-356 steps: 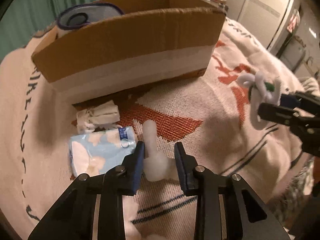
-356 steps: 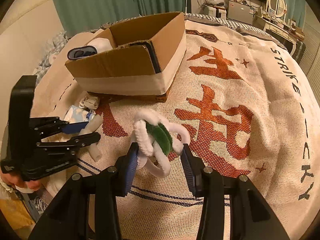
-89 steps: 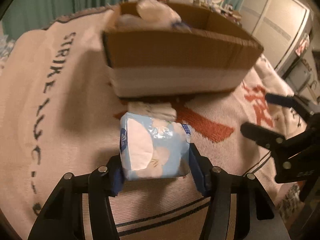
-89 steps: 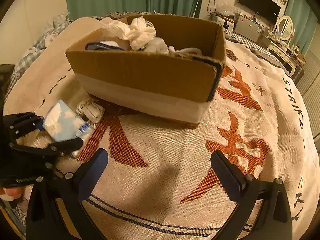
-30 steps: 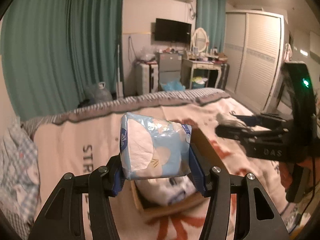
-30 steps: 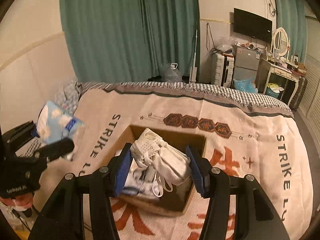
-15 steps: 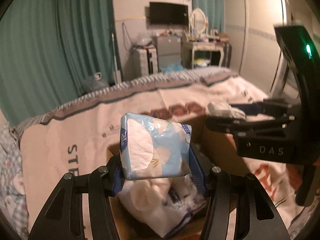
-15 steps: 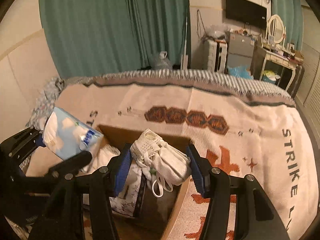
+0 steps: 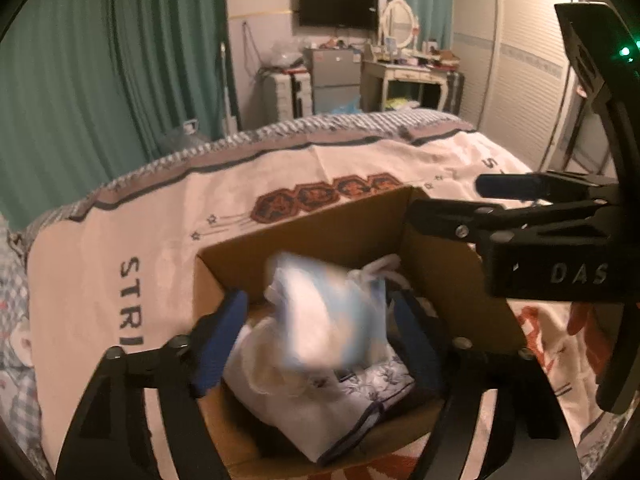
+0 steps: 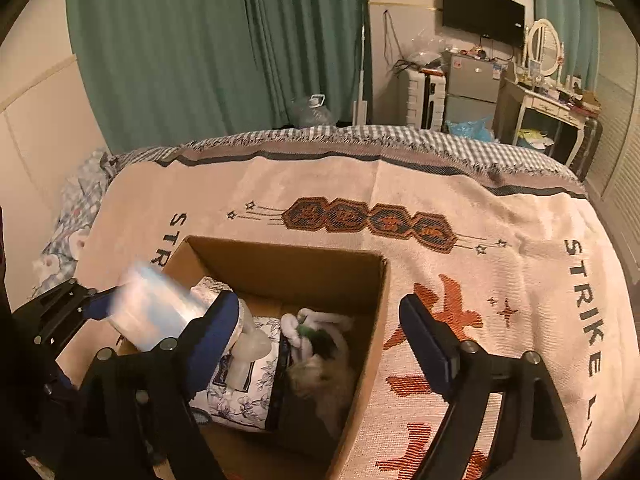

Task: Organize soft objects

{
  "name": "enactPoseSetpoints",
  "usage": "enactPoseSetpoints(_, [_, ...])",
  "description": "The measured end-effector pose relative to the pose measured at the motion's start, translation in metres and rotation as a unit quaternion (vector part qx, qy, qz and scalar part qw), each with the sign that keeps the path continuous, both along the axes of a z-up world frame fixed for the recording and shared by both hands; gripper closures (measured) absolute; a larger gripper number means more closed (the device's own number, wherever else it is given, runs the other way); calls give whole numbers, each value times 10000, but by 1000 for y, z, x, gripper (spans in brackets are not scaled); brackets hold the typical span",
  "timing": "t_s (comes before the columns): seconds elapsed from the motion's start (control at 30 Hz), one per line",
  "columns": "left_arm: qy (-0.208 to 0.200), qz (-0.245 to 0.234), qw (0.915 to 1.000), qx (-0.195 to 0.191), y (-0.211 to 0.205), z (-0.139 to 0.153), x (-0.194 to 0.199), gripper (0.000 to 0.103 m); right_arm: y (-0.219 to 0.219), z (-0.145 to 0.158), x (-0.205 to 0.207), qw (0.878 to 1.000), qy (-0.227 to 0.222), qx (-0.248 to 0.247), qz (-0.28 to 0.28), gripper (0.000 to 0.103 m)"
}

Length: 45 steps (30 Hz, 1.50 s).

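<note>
A cardboard box (image 9: 304,232) (image 10: 376,320) sits on the bed blanket and holds several soft items. My left gripper (image 9: 320,344) is open above the box; a light blue tissue pack (image 9: 324,316) is blurred between its fingers, loose and dropping into the box. It also shows in the right wrist view (image 10: 152,312). My right gripper (image 10: 320,336) is open wide and empty over the box's right side. Below it lie a white and green pipe-cleaner toy (image 10: 312,328), a pale blurred bundle (image 10: 320,380) and a floral cloth (image 10: 240,392).
A cream blanket (image 10: 440,208) with red characters and "STRIKE" lettering covers the bed. Green curtains (image 10: 200,52), a small fridge (image 10: 472,84), a dressing table (image 10: 548,100) and a wardrobe (image 9: 516,68) stand beyond the bed. The right gripper's body (image 9: 560,248) is close to my left gripper.
Both grippers have opened over the box. The tissue pack has left the left gripper's hold and is falling; the white sock bundle has dropped out of the right gripper into the box.
</note>
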<state>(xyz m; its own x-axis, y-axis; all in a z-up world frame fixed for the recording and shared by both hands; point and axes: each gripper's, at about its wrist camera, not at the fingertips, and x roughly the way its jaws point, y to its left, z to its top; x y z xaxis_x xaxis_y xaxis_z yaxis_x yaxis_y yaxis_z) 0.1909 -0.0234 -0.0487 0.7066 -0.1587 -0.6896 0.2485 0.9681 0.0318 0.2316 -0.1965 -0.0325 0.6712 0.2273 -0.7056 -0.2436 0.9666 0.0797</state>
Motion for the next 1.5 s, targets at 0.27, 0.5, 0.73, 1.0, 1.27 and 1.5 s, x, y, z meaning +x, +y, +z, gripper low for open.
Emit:
enactPoseSetpoints(0.27, [-713,178,9970,-222,9,43,-32,24,-13,37,-22,9972,-617,348,-237,19])
enactPoseSetpoints(0.5, [-2024,492,9773,-400,27,113,-98,11,-20,102,-79,9871,-1502,536,-160,14])
enactPoseSetpoints(0.73, [-2429,880,9649,-473,50,140,-139,10,-12,132,-160,9724,-2327,147,28,0])
enactPoseSetpoints(1.0, [-2792,1134,9526,-416,53,114,-185,10,-15,104,-202,9768,-2104,400,-30,0])
enactPoseSetpoints(1.27, [-2407,1173,9627,-387,43,67,-184,10,-24,54,-195,9839,-1741,176,-371,0])
enactPoseSetpoints(1.5, [-2088,1159,9705,-324,39,51,-183,10,-17,41,-195,9855,-1679,-69,-234,0])
